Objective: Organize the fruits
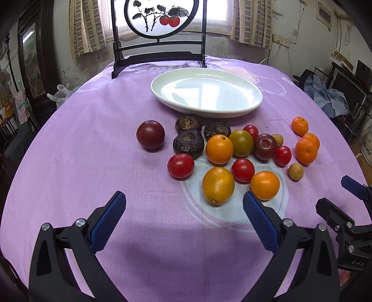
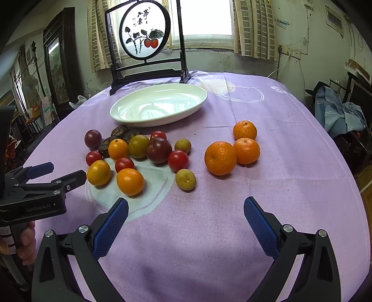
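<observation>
Several fruits lie loose on the purple tablecloth point(image 1: 93, 144) in front of an empty white oval plate point(image 1: 232, 111) point(image 2: 130, 119). Among them are a dark plum point(image 1: 150, 134), three dark brown wrinkled fruits point(image 1: 188, 144), red cherry tomatoes point(image 1: 180, 165), orange kumquats point(image 1: 218, 185) point(image 2: 130, 181), small tan longans point(image 2: 185, 179) and three mandarins point(image 2: 220, 158) set apart at the right. My left gripper point(image 1: 183, 204) is open, just short of the nearest kumquats. My right gripper point(image 2: 186, 209) is open over bare cloth, nearer me than the mandarins.
A black stand with a round painted panel point(image 1: 158, 18) point(image 2: 144, 30) rises behind the plate at the table's far edge. Each gripper shows at the edge of the other's view point(image 1: 348, 209) point(image 2: 39, 185), with a hand point(image 2: 25, 241) below. Furniture and clutter surround the table.
</observation>
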`<state>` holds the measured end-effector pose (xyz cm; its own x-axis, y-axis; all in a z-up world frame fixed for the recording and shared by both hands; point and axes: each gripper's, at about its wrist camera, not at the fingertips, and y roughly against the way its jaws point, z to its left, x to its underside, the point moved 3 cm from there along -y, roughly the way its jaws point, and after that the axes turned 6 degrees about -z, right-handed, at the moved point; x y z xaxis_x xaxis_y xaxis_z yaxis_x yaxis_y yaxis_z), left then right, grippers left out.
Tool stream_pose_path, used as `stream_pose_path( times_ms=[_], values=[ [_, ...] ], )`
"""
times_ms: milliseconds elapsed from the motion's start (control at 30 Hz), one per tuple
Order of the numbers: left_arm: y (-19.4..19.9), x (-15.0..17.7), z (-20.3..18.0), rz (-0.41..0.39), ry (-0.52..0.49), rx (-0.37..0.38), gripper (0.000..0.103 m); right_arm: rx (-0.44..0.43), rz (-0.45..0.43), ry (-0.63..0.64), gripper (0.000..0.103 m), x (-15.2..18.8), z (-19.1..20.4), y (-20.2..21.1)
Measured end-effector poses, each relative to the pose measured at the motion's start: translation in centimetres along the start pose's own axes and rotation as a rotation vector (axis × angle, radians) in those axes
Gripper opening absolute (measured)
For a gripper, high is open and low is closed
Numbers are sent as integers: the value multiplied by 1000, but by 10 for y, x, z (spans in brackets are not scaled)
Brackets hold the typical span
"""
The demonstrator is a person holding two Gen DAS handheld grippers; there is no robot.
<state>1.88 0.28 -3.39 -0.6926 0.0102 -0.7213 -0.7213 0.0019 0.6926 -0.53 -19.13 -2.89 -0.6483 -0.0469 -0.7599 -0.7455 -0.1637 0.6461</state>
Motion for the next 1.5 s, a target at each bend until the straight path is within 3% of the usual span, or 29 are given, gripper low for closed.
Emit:
stream_pose_path(
  times_ms=[1500],
  values=[
    [0, 5, -5, 7, -4, 2, 99, -11, 4, -8, 100, 4, 0, 0]
  ],
)
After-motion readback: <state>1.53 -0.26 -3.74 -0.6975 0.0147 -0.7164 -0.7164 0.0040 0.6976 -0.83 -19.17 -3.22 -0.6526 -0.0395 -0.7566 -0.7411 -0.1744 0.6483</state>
